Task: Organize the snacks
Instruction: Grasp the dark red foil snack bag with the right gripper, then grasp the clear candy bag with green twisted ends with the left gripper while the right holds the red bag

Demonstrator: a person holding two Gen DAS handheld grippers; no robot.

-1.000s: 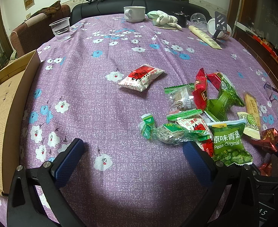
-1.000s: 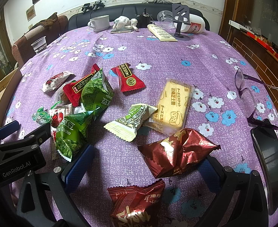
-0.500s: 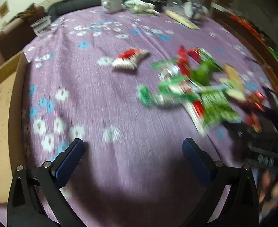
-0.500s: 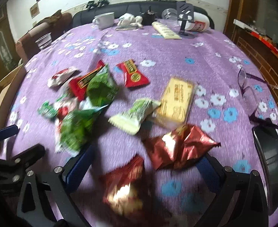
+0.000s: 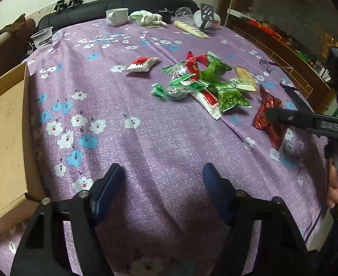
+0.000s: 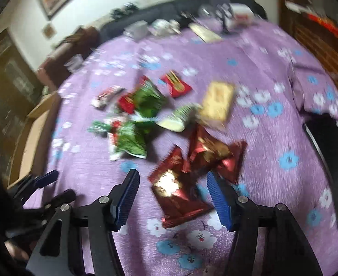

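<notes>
Cardboard box [image 5: 5,124] sits left of the snack pile [image 5: 201,85].

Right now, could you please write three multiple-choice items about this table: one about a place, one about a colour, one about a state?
1. Where is the cardboard box?
A. at the left edge of the table
B. in the middle of the snacks
C. beside the mug

2. What colour is the foil packet between the fingers of the right gripper?
A. blue
B. dark red
C. yellow

3. How is the left gripper?
A. shut on a packet
B. open, holding nothing
C. shut, empty

Key: 1 A, the box lies along the left edge; 2 B, red foil shines there; 3 B, only tablecloth shows between its fingers.
</notes>
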